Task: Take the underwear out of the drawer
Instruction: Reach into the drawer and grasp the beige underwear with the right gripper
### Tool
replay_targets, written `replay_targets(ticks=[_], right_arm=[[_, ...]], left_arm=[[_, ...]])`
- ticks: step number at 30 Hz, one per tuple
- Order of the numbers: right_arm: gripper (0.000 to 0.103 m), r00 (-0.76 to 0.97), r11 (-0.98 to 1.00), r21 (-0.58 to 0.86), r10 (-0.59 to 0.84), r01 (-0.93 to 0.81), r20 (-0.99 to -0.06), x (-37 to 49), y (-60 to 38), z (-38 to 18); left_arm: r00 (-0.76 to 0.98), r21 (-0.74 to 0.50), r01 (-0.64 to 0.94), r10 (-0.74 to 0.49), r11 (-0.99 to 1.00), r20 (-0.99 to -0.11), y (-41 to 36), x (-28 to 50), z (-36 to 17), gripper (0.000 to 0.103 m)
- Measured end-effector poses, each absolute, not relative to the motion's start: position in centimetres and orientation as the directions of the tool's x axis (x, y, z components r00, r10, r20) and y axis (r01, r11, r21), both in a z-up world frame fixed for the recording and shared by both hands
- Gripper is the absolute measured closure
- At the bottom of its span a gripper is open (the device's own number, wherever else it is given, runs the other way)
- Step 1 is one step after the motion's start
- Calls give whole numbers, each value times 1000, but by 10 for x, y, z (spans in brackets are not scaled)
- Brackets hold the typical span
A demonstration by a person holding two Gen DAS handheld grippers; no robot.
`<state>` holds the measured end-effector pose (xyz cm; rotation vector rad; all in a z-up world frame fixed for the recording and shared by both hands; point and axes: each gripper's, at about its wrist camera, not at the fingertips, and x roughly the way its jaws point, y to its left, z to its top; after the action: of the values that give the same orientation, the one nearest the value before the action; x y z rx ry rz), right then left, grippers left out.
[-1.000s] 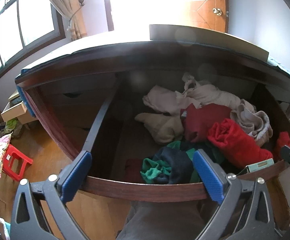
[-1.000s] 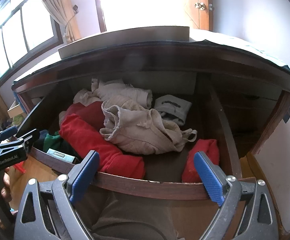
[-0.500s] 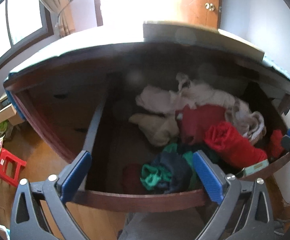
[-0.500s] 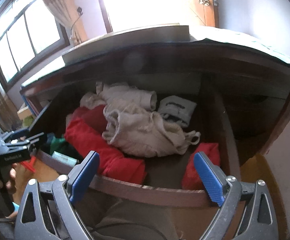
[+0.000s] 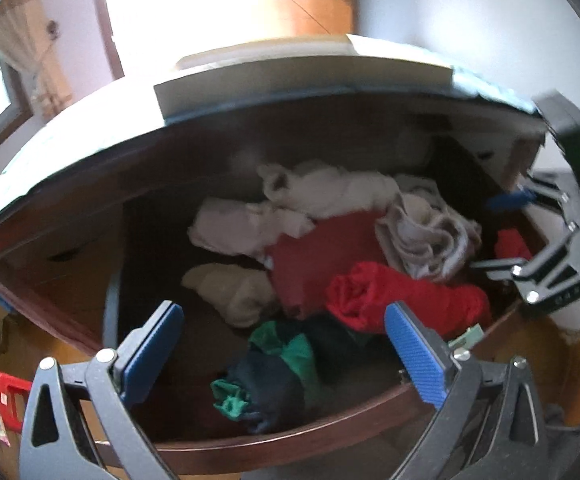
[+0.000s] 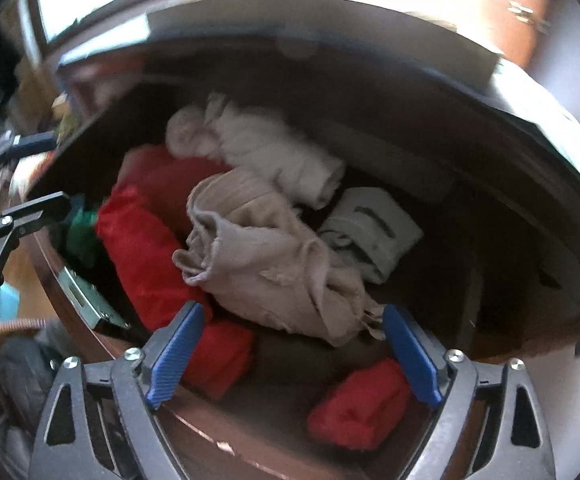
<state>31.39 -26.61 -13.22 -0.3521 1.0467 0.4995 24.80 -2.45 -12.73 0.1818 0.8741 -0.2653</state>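
Observation:
The dark wooden drawer [image 5: 290, 438] stands pulled out, full of rumpled underwear. My left gripper [image 5: 286, 346] is open above its front left part, over a green and navy piece [image 5: 266, 376], with nothing between the pads. My right gripper [image 6: 291, 346] hovers over the drawer's front rim [image 6: 250, 446]. Its jaws are closing but still wide, and the pads press on nothing. The lower edge of a beige garment [image 6: 266, 256] lies just beyond its fingertips. A red roll [image 6: 146, 248] lies to the left of that garment, and a small red piece [image 6: 357, 404] at the right fingertip.
More pale garments [image 5: 329, 192] and a dark red one [image 5: 313, 264] fill the back. A folded white and grey piece [image 6: 369, 232] lies right of the beige one. A metal lock plate [image 6: 86, 300] sits on the drawer front. The desk top [image 5: 290, 80] overhangs the drawer.
Both grippers have rolled and moved in over the drawer, so the clothes look larger and tilted. The right gripper now sits close above the beige garment, and the right gripper shows larger in the left wrist view.

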Motion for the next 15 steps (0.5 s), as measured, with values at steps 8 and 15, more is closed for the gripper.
replay_targets(ticks=[8,15], right_arm=[[13,261,769,-26,185,-639,-947,352,-237,-161],[45,183,754,31,199,-657,-963,364,-225,-173]], left_arm=[[551,9,321,-179,947,-815,-30,260,-136,0],[497,-16,362,-207,932,-843,-45,271,-142,0]])
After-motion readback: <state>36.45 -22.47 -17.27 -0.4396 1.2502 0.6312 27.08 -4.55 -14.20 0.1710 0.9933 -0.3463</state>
